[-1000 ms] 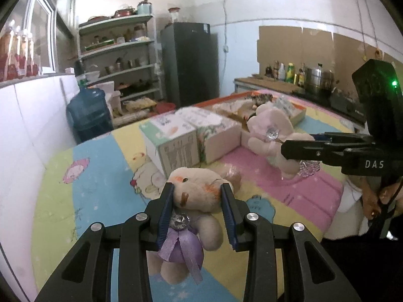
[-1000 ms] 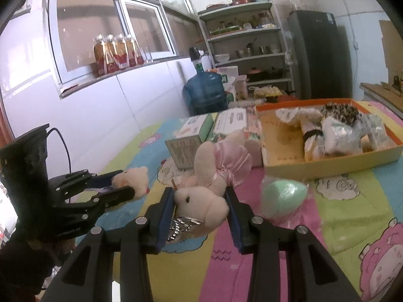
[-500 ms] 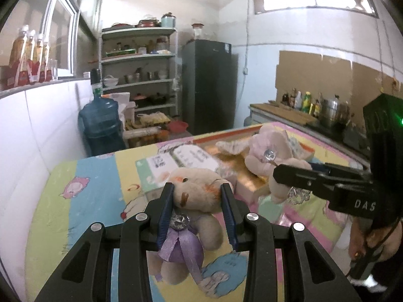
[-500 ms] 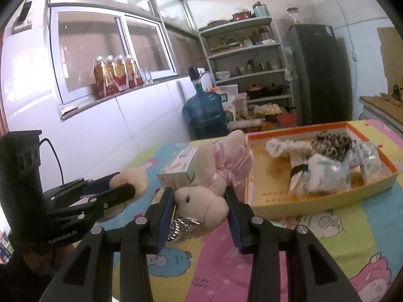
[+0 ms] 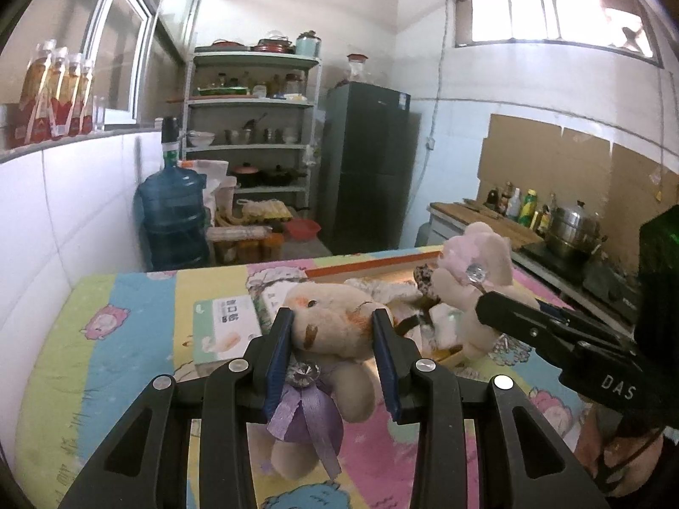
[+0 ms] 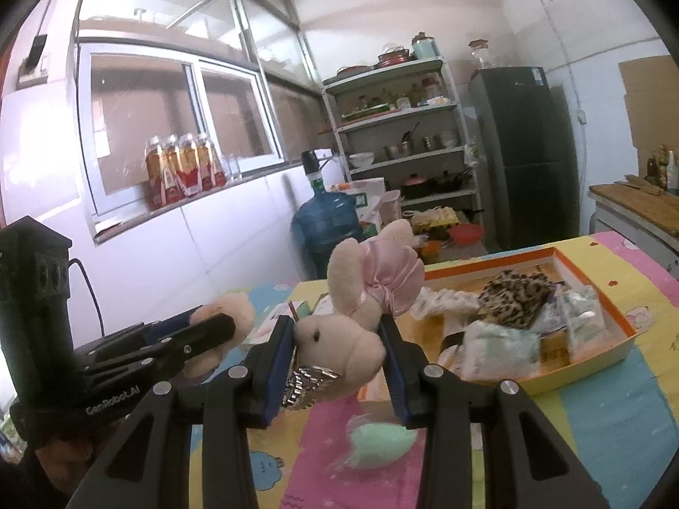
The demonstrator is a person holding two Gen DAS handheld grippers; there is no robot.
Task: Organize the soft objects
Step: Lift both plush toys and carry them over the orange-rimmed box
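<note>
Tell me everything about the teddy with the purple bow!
The teddy is small, beige and plush, with a dark eye, a stitched brown nose and orange-pink blush on its cheeks. A shiny purple ribbon bow with a sparkly gem sits at its neck. The left gripper squeezes its head between blue-lined jaws, so its body and legs dangle freely above the colourful cartoon tablecloth, touching nothing else.

Daylight enters through the high window (image 5: 551,4) and the sliding window (image 6: 182,118), washing the white walls pale. Both fisheye views bend strongly toward black corners; colours look hazy, and the green pouch (image 6: 377,441) is motion-blurred.
</note>
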